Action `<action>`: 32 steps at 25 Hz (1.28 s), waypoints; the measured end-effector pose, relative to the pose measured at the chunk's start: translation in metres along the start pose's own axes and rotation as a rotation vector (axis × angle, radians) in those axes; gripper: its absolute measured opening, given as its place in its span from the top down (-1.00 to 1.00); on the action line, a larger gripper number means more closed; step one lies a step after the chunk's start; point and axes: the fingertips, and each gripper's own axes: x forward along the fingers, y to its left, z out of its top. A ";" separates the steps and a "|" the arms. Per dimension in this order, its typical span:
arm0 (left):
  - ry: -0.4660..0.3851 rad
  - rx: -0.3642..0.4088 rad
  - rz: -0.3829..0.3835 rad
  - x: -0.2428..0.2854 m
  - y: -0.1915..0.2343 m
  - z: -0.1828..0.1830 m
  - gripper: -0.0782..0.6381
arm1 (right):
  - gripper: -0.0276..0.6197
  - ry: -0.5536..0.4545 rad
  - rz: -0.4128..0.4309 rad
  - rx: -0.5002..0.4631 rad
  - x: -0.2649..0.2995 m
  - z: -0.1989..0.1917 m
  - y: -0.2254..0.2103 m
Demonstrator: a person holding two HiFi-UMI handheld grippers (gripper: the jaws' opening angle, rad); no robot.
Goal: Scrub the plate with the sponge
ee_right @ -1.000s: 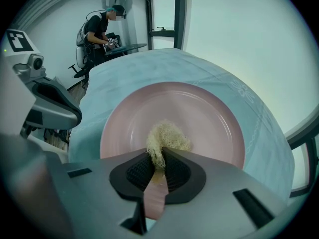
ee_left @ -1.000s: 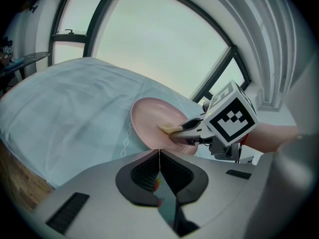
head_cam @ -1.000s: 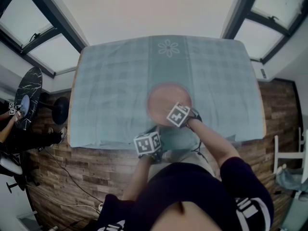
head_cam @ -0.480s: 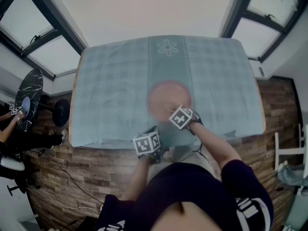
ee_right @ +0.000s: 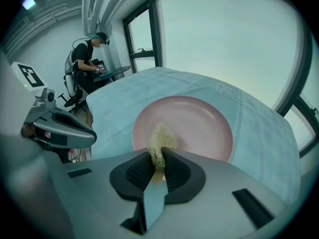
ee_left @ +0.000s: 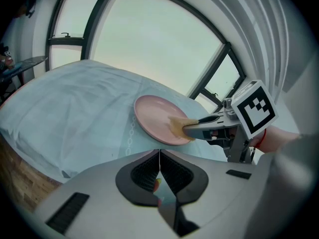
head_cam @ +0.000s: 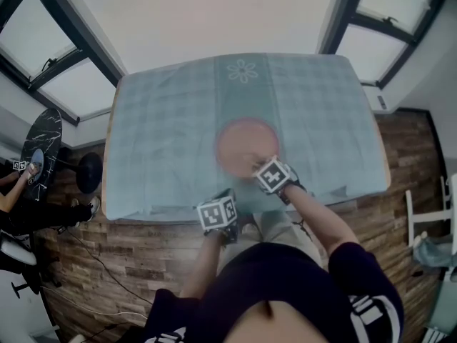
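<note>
Pink plate point(head_cam: 246, 143) sits flat on the table point(head_cam: 157, 141), near the middle and a bit toward my side. The table has a light blue checked cloth point(head_cam: 321, 120) over it, with a white flower point(head_cam: 241, 70) printed at the far end. My right gripper point(head_cam: 257, 168) reaches over the near rim of the plate. Its jaws are squeezed tight on the sponge point(ee_right: 160, 137), which is yellowish and stringy. The sponge sticks out past the tips and touches the inside of the plate point(ee_right: 199, 123), close to the near edge. From my left gripper's view I can see the same thing from the side: the right gripper point(ee_left: 188, 129) holds the sponge point(ee_left: 176, 125) down on the plate point(ee_left: 155, 114). My left gripper point(head_cam: 226, 197) is by the near edge of the table, beside the plate but not touching it. Its jaws point(ee_left: 159, 156) are pressed together with nothing in them. Far off to the left, a person point(ee_right: 88, 54) stands at a small dark table point(ee_right: 112, 71) by the window.
</note>
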 end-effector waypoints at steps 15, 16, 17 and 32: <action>-0.021 0.009 0.007 -0.005 -0.018 -0.008 0.75 | 0.81 -0.200 0.132 0.197 -0.046 -0.011 0.025; -0.025 0.007 0.009 -0.005 -0.021 -0.010 0.75 | 0.81 -0.210 0.141 0.202 -0.050 -0.013 0.026; -0.028 0.004 0.011 -0.005 -0.024 -0.012 0.75 | 0.80 -0.218 0.146 0.204 -0.053 -0.016 0.026; -0.068 -0.068 0.042 -0.013 -0.090 -0.063 0.75 | 0.81 -0.245 0.191 0.192 -0.099 -0.085 0.024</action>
